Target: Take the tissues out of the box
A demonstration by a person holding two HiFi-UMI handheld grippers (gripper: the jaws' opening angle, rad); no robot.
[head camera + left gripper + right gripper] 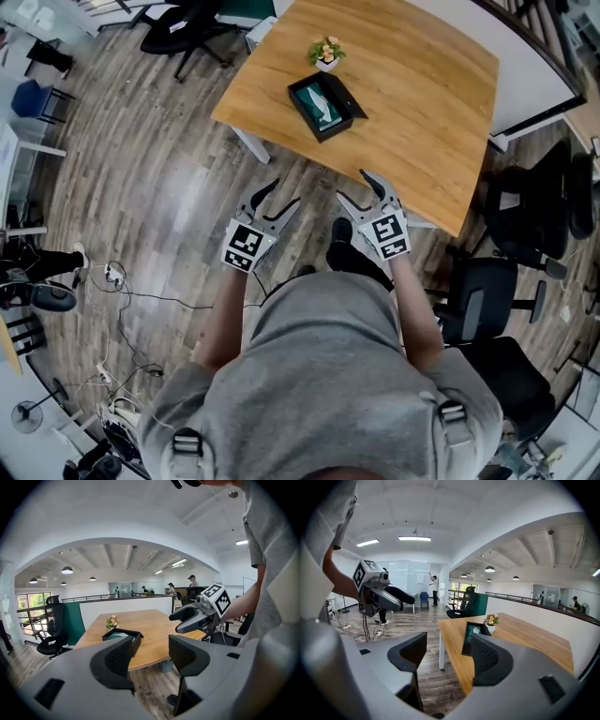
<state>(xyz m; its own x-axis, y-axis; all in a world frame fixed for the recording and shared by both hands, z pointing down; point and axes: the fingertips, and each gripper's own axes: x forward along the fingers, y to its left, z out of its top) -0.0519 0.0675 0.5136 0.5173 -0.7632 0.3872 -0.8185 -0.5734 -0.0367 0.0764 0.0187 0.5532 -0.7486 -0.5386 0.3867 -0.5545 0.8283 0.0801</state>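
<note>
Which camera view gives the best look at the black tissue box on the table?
The head view: it looks down into the open tissue box, so the tissue inside shows. The left gripper view shows the box side-on, partly behind a jaw; the right gripper view likewise hides part.

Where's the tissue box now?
Head view, upper middle: the tissue box sits on the wooden table near its left edge, beside the small flower pot.

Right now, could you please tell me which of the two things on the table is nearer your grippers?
The black tissue box; the small flower pot stands just behind it, farther away.
</note>
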